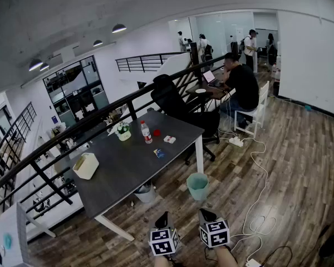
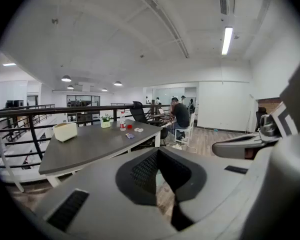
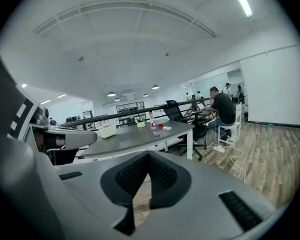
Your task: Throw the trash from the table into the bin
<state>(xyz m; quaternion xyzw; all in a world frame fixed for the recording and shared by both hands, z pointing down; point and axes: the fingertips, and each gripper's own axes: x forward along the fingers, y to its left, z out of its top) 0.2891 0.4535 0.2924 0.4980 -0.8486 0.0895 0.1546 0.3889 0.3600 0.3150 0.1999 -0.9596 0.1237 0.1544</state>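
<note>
On the dark grey table (image 1: 117,177) lie a blue packet (image 1: 159,153), a white and red packet (image 1: 169,139) and a small red thing (image 1: 157,132), beside a plastic bottle (image 1: 146,132). A pale green bin (image 1: 198,186) stands on the floor by the table's near corner. My left gripper (image 1: 163,220) and right gripper (image 1: 206,214) hang side by side well short of the table, both shut and empty. The left gripper view has the bottle (image 2: 122,121) far beyond the left gripper (image 2: 160,156). In the right gripper view the blue packet (image 3: 156,133) lies far past the right gripper (image 3: 149,159).
A cream box (image 1: 86,165) and a potted plant (image 1: 122,131) also stand on the table. A grey bin (image 1: 145,192) sits under it. A black office chair (image 1: 172,102) is behind the table, and a seated person (image 1: 242,85) farther off. Cables (image 1: 256,166) trail over the wooden floor.
</note>
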